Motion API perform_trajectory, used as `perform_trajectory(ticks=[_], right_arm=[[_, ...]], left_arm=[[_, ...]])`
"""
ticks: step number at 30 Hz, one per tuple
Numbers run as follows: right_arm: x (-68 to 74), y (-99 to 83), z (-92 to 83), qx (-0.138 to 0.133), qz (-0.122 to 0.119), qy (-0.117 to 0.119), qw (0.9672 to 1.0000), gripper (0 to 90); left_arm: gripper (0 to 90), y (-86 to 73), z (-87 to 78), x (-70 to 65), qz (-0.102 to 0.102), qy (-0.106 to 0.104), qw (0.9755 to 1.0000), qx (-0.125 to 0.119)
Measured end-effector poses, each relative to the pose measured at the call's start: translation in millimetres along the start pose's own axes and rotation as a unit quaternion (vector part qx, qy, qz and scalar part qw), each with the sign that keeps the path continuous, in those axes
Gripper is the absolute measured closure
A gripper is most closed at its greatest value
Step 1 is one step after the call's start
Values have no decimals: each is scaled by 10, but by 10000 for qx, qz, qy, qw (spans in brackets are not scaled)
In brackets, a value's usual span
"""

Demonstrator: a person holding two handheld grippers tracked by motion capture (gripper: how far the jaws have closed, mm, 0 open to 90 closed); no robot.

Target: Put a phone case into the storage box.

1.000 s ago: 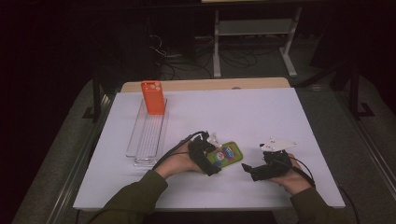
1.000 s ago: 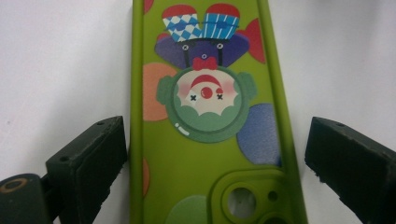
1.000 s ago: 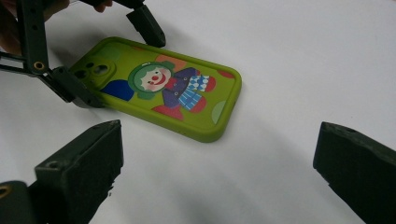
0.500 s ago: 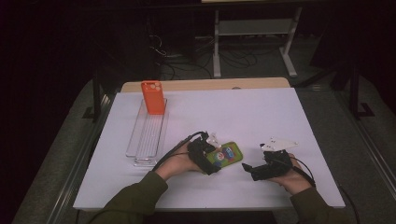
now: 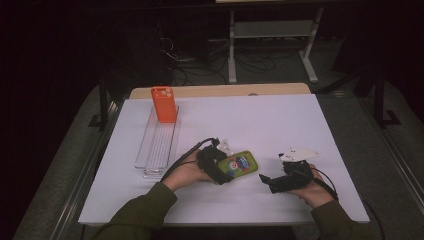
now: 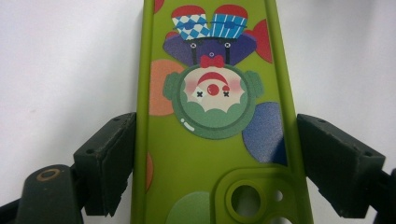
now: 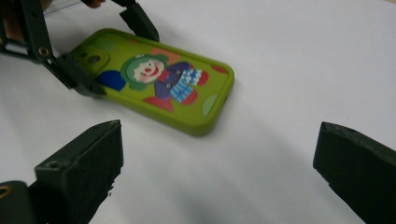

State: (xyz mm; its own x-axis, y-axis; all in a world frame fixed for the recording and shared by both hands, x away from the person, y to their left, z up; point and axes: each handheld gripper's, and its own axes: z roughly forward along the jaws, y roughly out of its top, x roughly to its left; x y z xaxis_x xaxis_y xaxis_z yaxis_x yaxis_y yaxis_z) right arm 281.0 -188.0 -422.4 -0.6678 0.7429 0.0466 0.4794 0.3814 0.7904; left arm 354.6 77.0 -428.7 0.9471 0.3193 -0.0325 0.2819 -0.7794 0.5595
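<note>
High view: the left gripper (image 5: pixel 220 167) has just closed its fingers on the green clown phone case (image 5: pixel 239 163), which lies flat on the white surface (image 5: pixel 280 125); the right gripper (image 5: pixel 272 182) waits nearby, fingers released. An orange phone case (image 5: pixel 164 104) stands in a clear rack (image 5: pixel 157 145).

Left gripper view: fingers (image 6: pixel 109 161) clench the case's long edges; no writing is readable.

Right gripper view: fingers (image 7: pixel 81 168) spread wide, the case ahead.

Green clown-printed phone case (image 7: pixel 156 79) flat on the white table (image 7: pixel 299 60); left gripper (image 7: pixel 116 56) clamps its camera end; right gripper (image 7: pixel 217 158) open.
</note>
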Motion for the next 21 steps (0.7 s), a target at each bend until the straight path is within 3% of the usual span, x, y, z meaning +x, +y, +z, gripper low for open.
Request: perform_trajectory(ticks=[3, 8, 9, 10, 12, 14, 16, 21], right_arm=[[3, 3, -3, -18, 6, -5, 10000, 9], [5, 11, 13, -34, -109, 0, 9999, 9], [13, 14, 18, -23, -86, 7, 10000, 9], [16, 19, 27, -44, -100, 6, 9999, 9], [28, 28, 34, -34, -100, 14, 9999, 9], [46, 46, 39, -29, -94, 39, 9999, 9], [55, 72, 51, -54, -102, 71, 9999, 9], [72, 160, 59, -111, -70, 79, 9999, 9]], left_arm=[[157, -10, -98, 23, -173, -5, 9997, -164], [157, -29, -259, 86, -170, 68, 9995, -246], [156, -35, -286, 93, -274, 53, 9992, -302], [156, -39, -319, 119, -174, 51, 9996, -206], [156, -41, -355, 125, -293, 93, 9991, -297], [156, -31, -424, 155, -240, 124, 9993, -267], [156, -17, -485, 161, -345, 98, 9988, -323], [157, 15, -599, 179, -366, 173, 9985, -371]])
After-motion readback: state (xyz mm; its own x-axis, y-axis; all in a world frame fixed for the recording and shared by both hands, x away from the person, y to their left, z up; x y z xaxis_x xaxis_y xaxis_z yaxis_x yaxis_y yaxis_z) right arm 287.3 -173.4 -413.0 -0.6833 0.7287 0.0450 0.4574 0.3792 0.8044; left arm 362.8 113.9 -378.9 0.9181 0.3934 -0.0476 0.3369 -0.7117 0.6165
